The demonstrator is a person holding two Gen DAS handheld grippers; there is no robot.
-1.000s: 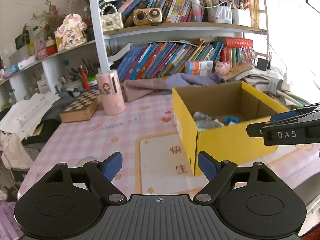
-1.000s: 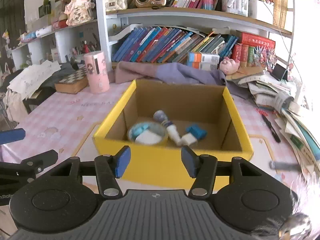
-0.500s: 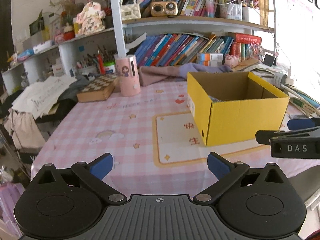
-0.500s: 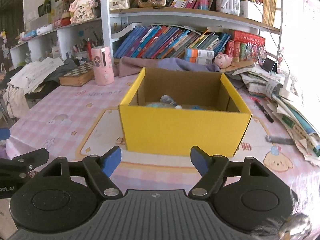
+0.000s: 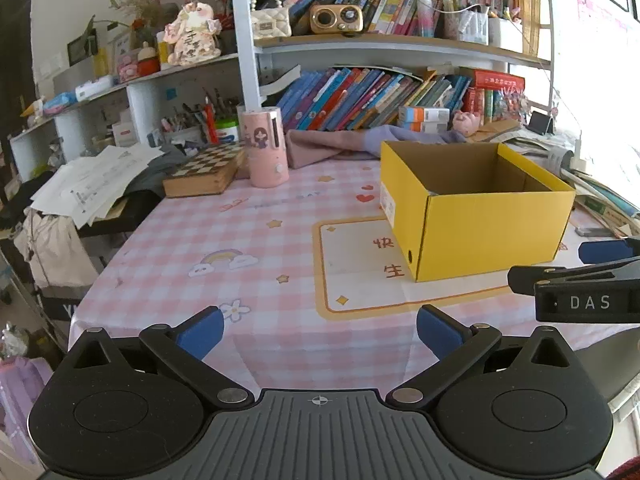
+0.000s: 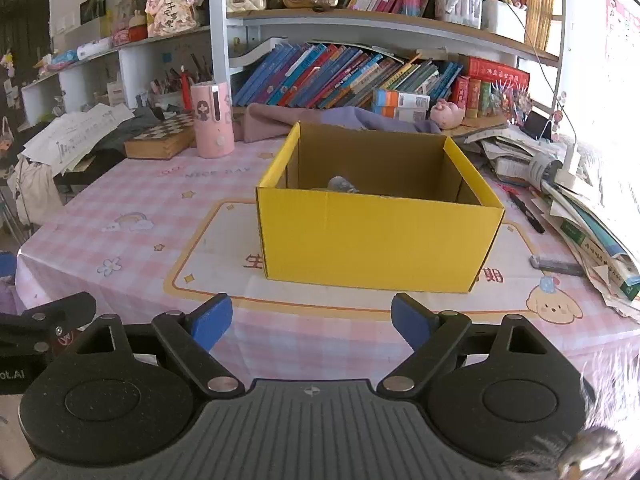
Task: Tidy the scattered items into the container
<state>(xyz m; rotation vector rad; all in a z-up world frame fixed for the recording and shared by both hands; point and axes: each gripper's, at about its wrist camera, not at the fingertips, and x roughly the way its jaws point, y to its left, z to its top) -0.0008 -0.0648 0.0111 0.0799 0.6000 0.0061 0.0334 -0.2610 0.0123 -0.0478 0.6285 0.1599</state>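
A yellow cardboard box [image 6: 376, 236] stands open on the pink checked tablecloth; it also shows in the left wrist view [image 5: 488, 228]. Over its front wall only a grey rounded item [image 6: 342, 185] peeks out; the rest of its contents are hidden. My left gripper [image 5: 318, 330] is open and empty, held back over the table's near edge, left of the box. My right gripper [image 6: 311, 320] is open and empty, in front of the box and apart from it. The right gripper's side shows in the left wrist view [image 5: 576, 284].
A pink cylinder [image 6: 212, 120] and a chessboard box [image 6: 160, 140] stand at the back left. A purple cloth [image 6: 320, 118] lies behind the box. Stacked papers and books [image 6: 580, 216], a black pen [image 6: 526, 210] and a grey bar [image 6: 556, 266] lie right.
Both grippers have pulled back and away from the box, toward the table's near edge. The items in the box have dropped out of sight behind its front wall. Both jaws have opened wider.
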